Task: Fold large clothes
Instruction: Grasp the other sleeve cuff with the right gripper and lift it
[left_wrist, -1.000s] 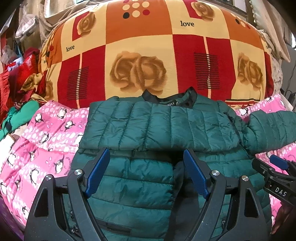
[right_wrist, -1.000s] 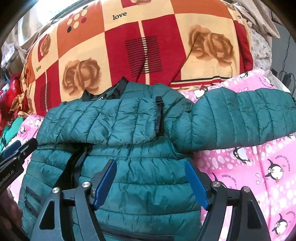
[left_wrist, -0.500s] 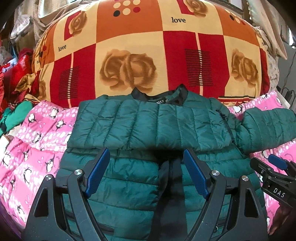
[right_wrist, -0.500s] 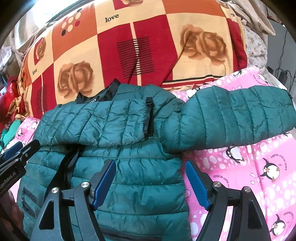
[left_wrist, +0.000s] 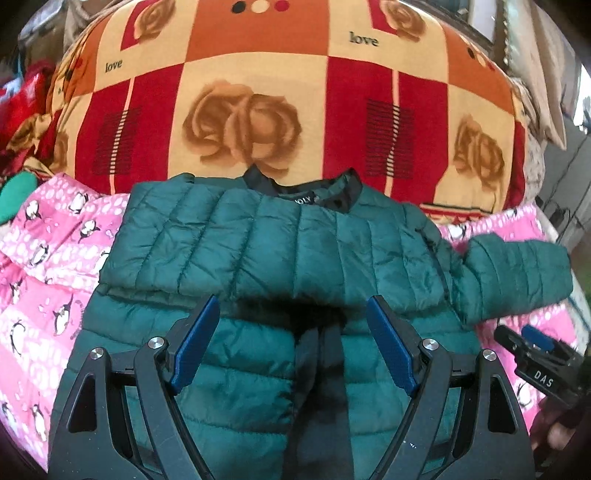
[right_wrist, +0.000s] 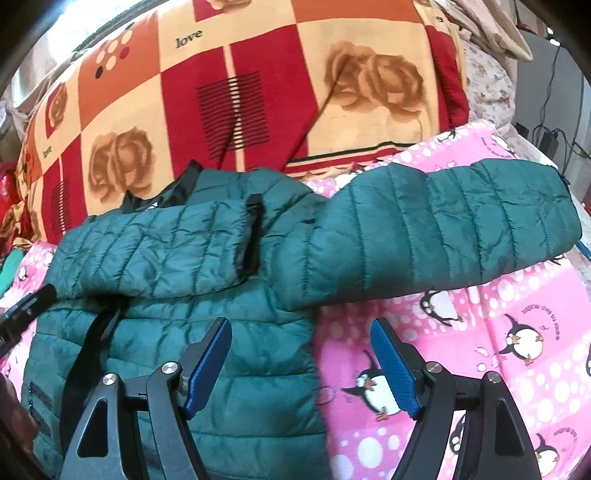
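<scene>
A dark green quilted jacket (left_wrist: 258, 258) lies front up on a pink penguin-print sheet (left_wrist: 44, 258). One sleeve (right_wrist: 155, 251) is folded across its chest; the other sleeve (right_wrist: 443, 229) stretches out to the right over the sheet (right_wrist: 498, 350). My left gripper (left_wrist: 291, 339) hovers open above the jacket's middle, over the dark zipper line, with nothing between its blue pads. My right gripper (right_wrist: 301, 362) hangs open above the jacket's right edge, just below the outstretched sleeve, and holds nothing. The right gripper (left_wrist: 535, 343) also shows at the right edge of the left wrist view.
A big red, orange and cream rose-print bundle (left_wrist: 288, 103) with "love" lettering rises right behind the jacket's collar. Red and green clothes (left_wrist: 18, 147) are piled at the far left. Cables and a charger (right_wrist: 550, 136) sit at the far right beyond the bed.
The right gripper has shifted to the right, from over the jacket's body to its right edge, with more pink sheet under it. The left view has tilted slightly; the jacket lies as before.
</scene>
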